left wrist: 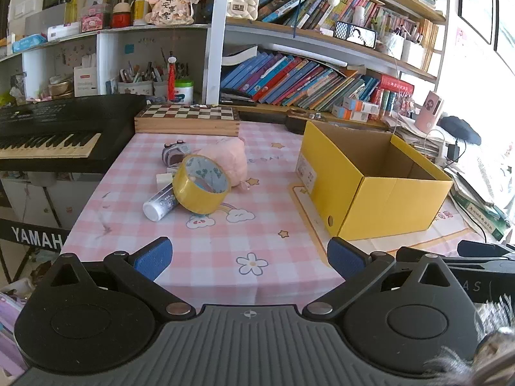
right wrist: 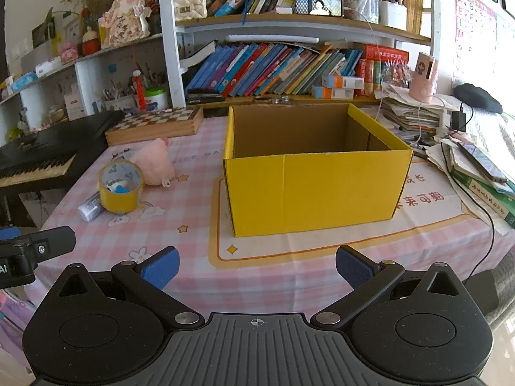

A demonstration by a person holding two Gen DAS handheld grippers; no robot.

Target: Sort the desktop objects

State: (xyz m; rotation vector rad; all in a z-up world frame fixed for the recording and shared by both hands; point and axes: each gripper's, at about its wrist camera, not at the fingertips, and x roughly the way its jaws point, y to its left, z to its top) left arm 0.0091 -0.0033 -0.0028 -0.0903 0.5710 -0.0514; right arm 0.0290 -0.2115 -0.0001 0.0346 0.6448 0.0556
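A yellow tape roll (left wrist: 200, 186) (right wrist: 120, 186) leans on a white tube (left wrist: 160, 203) (right wrist: 90, 207) on the pink checked tablecloth. Behind it lie a pink plush toy (left wrist: 229, 159) (right wrist: 152, 160), a small purple toy camera (left wrist: 173, 152) and a white eraser (left wrist: 164, 178). An open yellow cardboard box (left wrist: 373, 189) (right wrist: 313, 189) stands to the right; its visible inside looks empty. My left gripper (left wrist: 249, 255) is open, near the table's front edge, well short of the tape. My right gripper (right wrist: 257, 265) is open in front of the box, holding nothing.
A wooden chessboard box (left wrist: 188, 119) (right wrist: 154, 125) sits at the table's back, a black keyboard (left wrist: 48, 135) (right wrist: 35, 157) to the left. Bookshelves rise behind. Stacked papers, books and cables (right wrist: 457, 148) crowd the right side. The left gripper's body (right wrist: 29, 251) shows at the right view's left edge.
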